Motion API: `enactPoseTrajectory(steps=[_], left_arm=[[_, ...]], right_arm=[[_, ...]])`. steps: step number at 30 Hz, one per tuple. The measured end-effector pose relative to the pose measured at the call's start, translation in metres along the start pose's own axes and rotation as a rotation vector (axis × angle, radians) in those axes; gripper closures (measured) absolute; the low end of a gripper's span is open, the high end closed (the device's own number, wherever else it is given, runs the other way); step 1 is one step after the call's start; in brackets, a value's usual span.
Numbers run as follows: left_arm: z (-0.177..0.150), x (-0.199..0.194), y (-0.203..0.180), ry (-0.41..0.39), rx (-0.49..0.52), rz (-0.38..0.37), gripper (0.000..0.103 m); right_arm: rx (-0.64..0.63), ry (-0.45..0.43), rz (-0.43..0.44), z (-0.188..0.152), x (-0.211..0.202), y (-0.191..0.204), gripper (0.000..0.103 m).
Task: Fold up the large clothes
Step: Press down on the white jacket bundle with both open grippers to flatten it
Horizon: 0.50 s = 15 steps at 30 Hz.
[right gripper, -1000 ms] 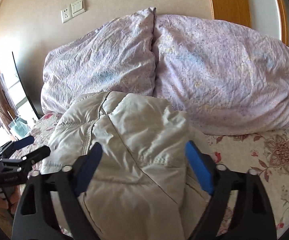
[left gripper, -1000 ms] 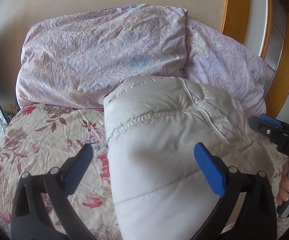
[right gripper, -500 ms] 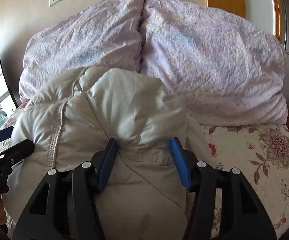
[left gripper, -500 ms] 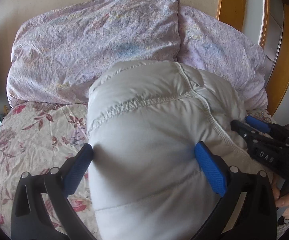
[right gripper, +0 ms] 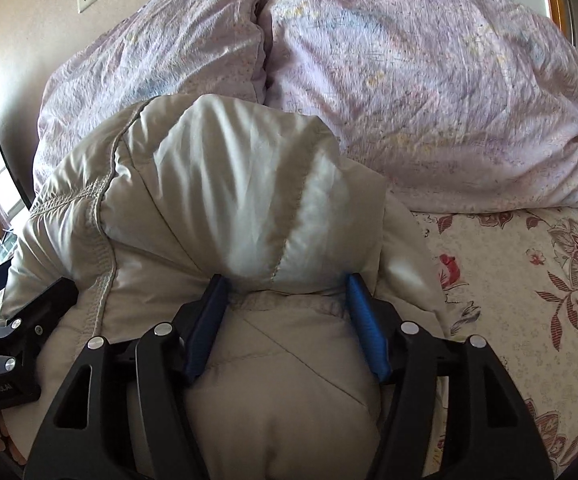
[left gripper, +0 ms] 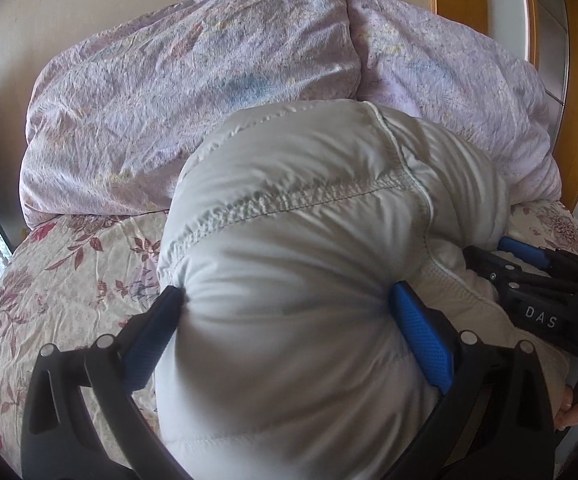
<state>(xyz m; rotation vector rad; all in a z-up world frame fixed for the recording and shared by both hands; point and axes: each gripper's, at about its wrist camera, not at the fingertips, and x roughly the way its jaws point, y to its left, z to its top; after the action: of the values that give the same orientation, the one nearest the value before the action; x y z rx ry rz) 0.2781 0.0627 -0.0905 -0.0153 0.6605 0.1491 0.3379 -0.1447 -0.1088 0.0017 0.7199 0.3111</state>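
Now | puffy quilted white jacket (left gripper: 309, 264) | both tools squeeze bulging folds; right tool (right gripper: 285, 300) easing open

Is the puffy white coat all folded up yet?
Nearly. The puffy white coat is already bunched into a thick bundle on the flowered bedspread. The left claw squeezes one side; the right claw has the other between its pads, opening slightly. Still left: let go and smooth it flat.
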Motion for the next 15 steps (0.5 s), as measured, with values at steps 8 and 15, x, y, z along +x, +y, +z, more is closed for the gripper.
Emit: enactPoseTrajectory(steps=[8,15], left_arm=[[0.034,-0.033,0.026,-0.053,-0.017,0.006,0.002],[0.054,0.006,0.029,-0.009,0.018,0.08,0.002]], right_arm=[[0.005,-0.052,0.008,0.045,-0.036,0.007,0.041],[0.082,-0.086,-0.005,0.074,-0.007,0.002,0.045]])
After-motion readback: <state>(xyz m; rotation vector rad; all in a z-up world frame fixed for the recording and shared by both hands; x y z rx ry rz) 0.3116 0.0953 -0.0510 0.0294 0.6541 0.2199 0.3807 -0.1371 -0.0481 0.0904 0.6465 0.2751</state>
